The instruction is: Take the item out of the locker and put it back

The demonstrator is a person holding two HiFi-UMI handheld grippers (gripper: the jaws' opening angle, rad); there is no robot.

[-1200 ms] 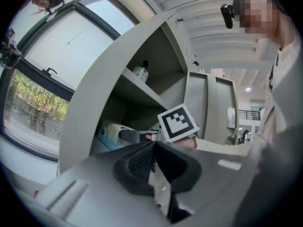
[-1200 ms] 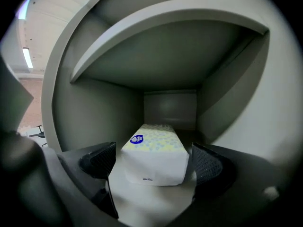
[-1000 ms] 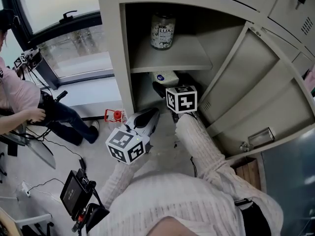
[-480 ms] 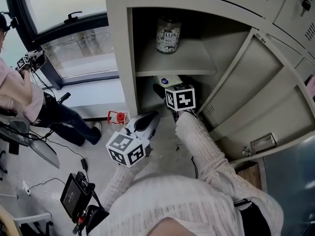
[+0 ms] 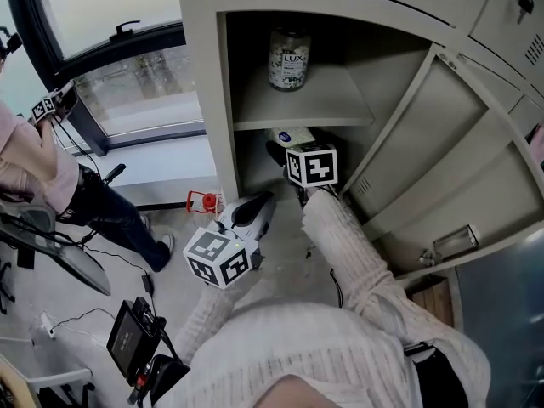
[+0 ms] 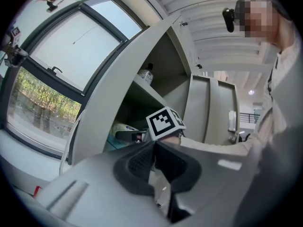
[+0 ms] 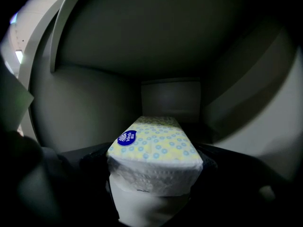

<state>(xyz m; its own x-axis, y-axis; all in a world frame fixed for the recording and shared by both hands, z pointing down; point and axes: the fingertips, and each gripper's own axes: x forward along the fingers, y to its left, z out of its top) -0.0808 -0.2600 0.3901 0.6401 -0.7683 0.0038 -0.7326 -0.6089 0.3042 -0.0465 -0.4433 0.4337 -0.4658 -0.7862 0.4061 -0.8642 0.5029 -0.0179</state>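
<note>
Right gripper (image 7: 154,168) had barely moved in the last second, edging slightly deeper into the locker's (image 5: 204,100) lower compartment. Its fingers (image 7: 90,167) pinched the tissue pack (image 7: 152,148) between them. Left gripper (image 6: 154,167) hung outside, fingers pressed together. Pack was probably not yet pulled out.

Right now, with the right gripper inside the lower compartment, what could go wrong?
The right gripper grips only the near end of the soft tissue pack, so it may sag or slip on the way out. The shelf sits close overhead; lifting early could knock the pack against it.
</note>
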